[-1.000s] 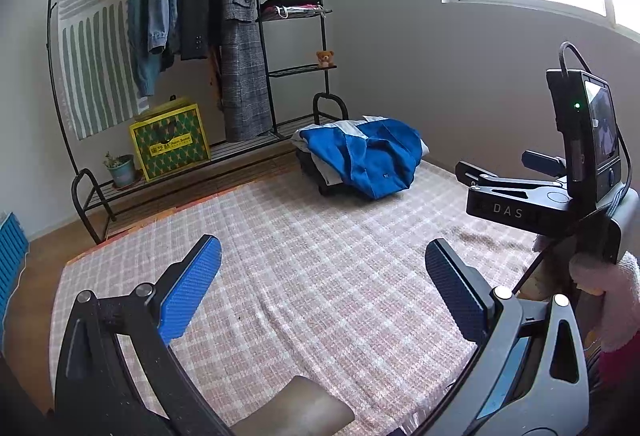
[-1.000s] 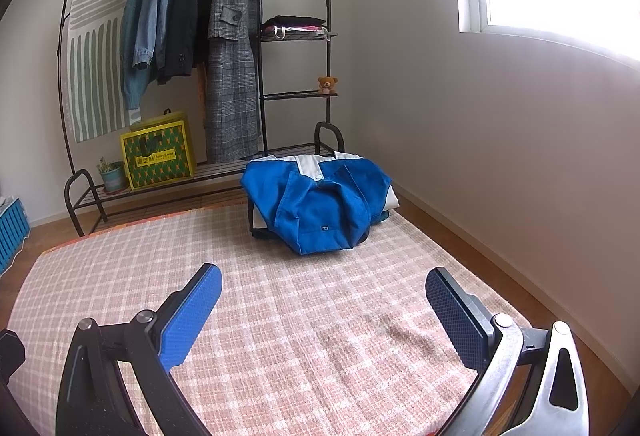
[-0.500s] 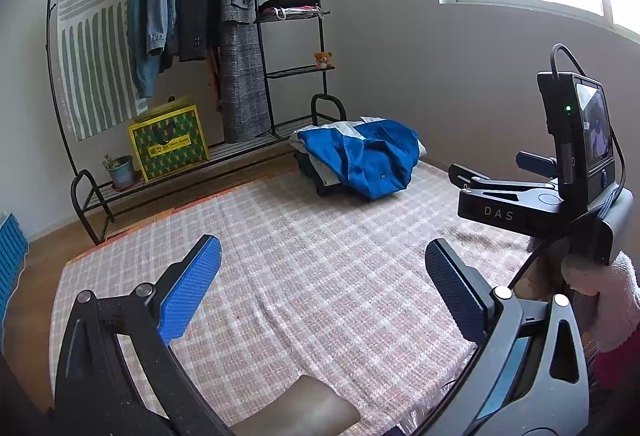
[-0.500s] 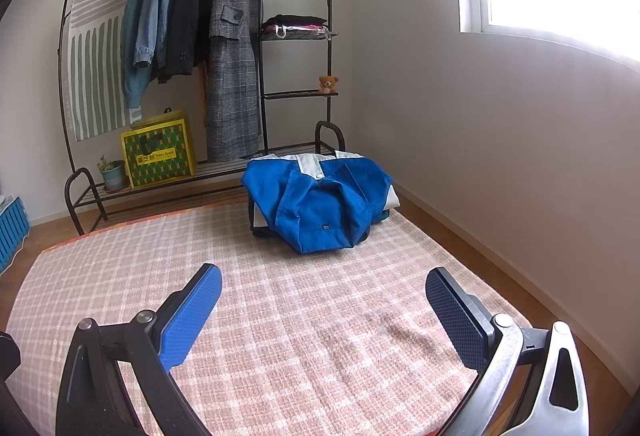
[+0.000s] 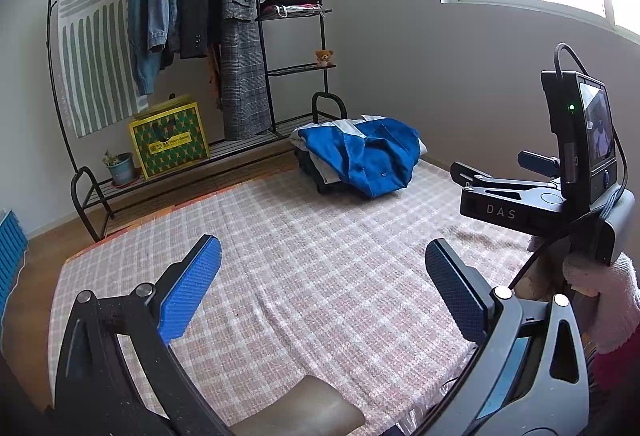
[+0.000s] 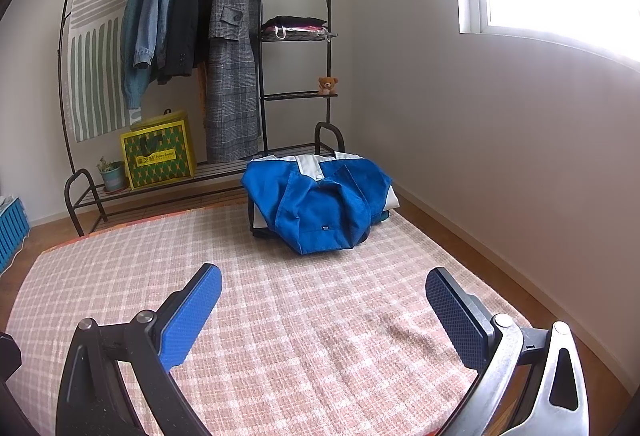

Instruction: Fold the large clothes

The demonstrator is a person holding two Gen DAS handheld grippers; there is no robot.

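Both of my wrist cams sit low over the near edge of the checked rug (image 6: 280, 316), looking forward between their own spread fingers toward the far wall. The left one faces a bit rightward, so it catches the right gripper (image 5: 504, 171) and the gloved hand (image 5: 604, 300) at its right edge. The right cam looks straighter ahead. Both share the rug, the blue jacket (image 6: 320, 199) at the rug's far edge, and the clothes rack (image 5: 192, 47) behind it, all well off.

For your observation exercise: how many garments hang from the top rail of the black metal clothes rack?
4, left to right: a teal jacket, a blue denim jacket, a black coat and a long grey checked coat. Something orange peeks between the last two; it may be another.
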